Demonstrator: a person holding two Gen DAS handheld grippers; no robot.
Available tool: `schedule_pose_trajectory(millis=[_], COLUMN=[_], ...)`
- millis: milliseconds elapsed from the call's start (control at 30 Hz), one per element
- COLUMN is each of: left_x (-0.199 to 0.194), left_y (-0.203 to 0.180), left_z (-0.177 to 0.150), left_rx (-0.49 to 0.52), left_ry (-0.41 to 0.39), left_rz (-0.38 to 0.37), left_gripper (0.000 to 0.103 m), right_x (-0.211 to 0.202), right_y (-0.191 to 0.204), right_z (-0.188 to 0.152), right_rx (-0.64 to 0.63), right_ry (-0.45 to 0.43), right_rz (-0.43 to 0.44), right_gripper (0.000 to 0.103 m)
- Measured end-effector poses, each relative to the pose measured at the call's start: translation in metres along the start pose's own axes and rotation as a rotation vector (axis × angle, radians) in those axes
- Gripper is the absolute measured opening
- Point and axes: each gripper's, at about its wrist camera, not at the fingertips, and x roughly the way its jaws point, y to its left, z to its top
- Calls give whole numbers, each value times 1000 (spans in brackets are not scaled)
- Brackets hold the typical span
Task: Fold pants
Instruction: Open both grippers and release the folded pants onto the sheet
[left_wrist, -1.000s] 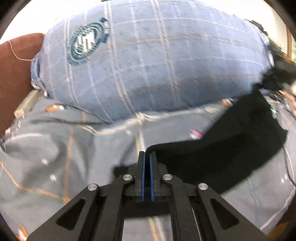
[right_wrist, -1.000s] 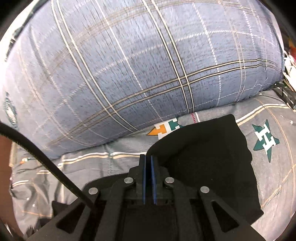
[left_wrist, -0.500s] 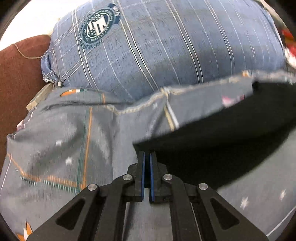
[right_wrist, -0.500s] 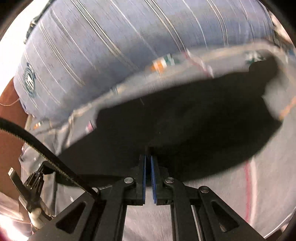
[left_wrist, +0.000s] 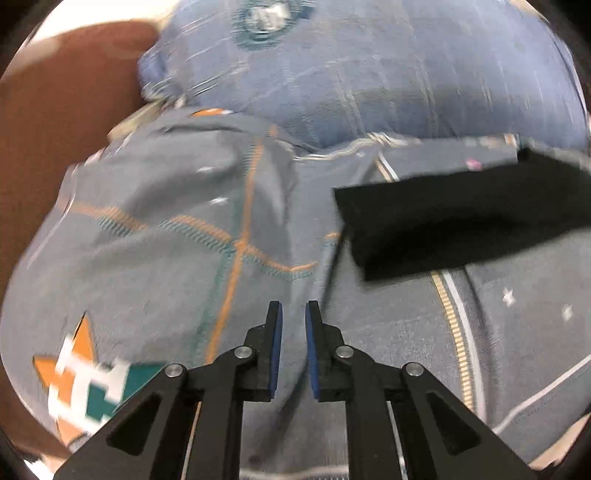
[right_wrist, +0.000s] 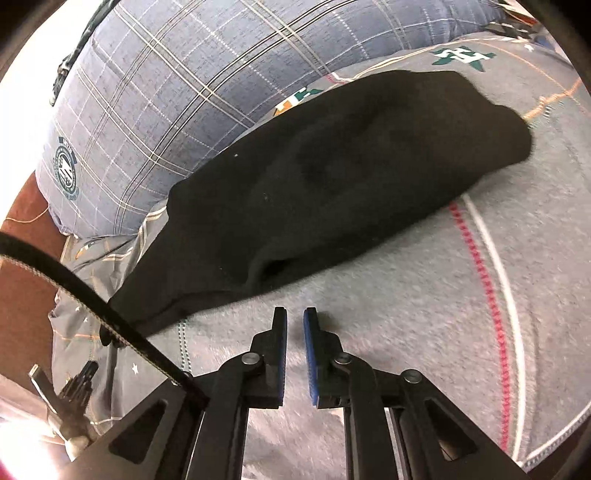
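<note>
Left gripper (left_wrist: 294, 314): parted slightly, gripping nothing, poised over grey patterned bedsheet (left_wrist: 155, 258). Right gripper (right_wrist: 295, 321): likewise parted, nothing between its blue pads, just short of black pants (right_wrist: 332, 177). Pants lying folded in a long bundle on the bedsheet, far edge touching blue plaid pillow (right_wrist: 177, 74). In the left view, pants (left_wrist: 461, 221) blurred, ahead and to the right, apart from the gripper. Brown headboard (left_wrist: 55, 110) at far left.
</note>
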Motion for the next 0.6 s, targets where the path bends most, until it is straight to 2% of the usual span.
schedule_pose_trajectory(millis=[67,133,200,300,400,467,600], left_x=[-8,-11,-7,2,21,39,77], left_y=[13,21,20,0,-35,-55,-86], left_z=[5,15,29,54,77,84,72], left_rx=[-78,-156,-225,-258,-227,-220,-216], left_ry=[-7,-14,-7,-3,15,50,189], left_rz=[-48,-113,-191,-281,-306,-331,-314], left_gripper=[15,22,24,27,32,32,32], right_x=[-7,-14,-17,-23,-21,-13,7], right_y=[-3,-7,-11,-11,3,10,8], right_z=[-1,1,3,4,12,19,31], right_rx=[-8,-2,15,3,-69,-82,-66], right_ry=[-20,-44,-54,-72,-84,-78,-54], right_rz=[2,5,14,32,11,9,16], right_gripper=[22,30,30,30,30,30,31])
